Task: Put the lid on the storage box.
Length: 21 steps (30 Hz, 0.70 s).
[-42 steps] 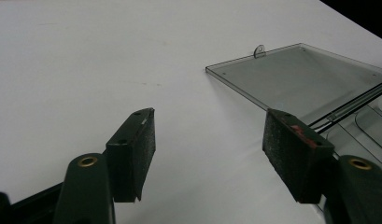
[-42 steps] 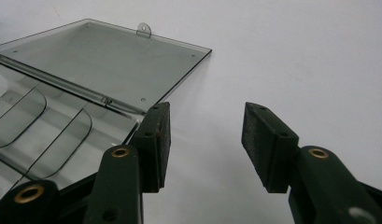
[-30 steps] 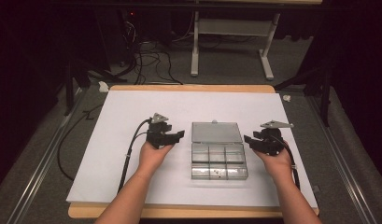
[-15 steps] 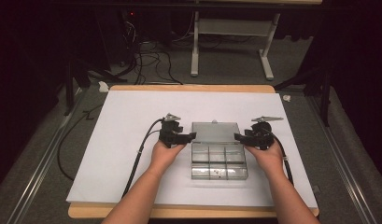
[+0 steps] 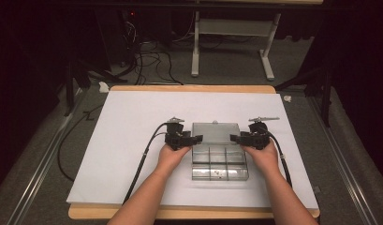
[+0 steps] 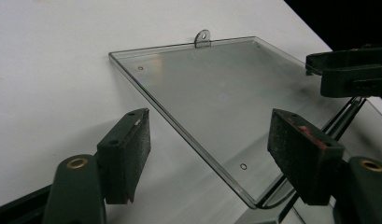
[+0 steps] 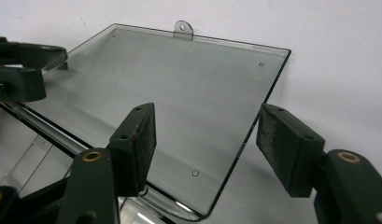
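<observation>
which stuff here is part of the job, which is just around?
In the job:
- clear compartment box
- its open lid, lying flat on the sheet
- left gripper, jaws open at the lid's left edge
- right gripper, jaws open at its right edge

Just around:
- white sheet
- floor cables
- white table frame

Clear plastic compartment box (image 5: pixel 219 161) lies flat on the white sheet (image 5: pixel 133 140), right of centre, nearer the front edge than the back; lid (image 6: pixel 216 98) swung fully open, lying flat toward the back edge, hinged to the tray; small hang tab (image 7: pixel 183 30) on the lid's far edge; tray split into a grid of compartments; contents too small to tell.
</observation>
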{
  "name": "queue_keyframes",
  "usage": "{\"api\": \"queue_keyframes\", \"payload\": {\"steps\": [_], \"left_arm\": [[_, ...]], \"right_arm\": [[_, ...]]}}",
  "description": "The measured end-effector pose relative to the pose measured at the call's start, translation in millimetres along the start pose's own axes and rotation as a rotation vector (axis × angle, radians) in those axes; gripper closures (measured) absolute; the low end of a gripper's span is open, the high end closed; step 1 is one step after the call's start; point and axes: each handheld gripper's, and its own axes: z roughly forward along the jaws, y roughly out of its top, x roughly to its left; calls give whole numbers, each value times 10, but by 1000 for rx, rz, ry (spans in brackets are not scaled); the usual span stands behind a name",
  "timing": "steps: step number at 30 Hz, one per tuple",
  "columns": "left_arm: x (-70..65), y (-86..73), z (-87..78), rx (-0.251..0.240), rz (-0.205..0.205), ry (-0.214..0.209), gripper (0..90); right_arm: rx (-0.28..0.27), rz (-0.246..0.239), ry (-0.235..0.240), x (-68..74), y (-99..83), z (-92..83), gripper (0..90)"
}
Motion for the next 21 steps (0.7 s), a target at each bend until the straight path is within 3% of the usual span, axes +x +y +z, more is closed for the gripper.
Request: {"api": "queue_keyframes", "payload": {"steps": [8, 16, 21], "left_arm": [[24, -4, 16, 3, -33, -31, 334], [16, 5, 25, 3, -30, -21, 334], [19, 6, 30, 3, -33, -23, 336]], "right_arm": [[1, 67, 49, -66, -23, 34, 346], [7, 90, 80, -111, -22, 57, 333], [12, 134, 116, -153, -25, 93, 333]]}}
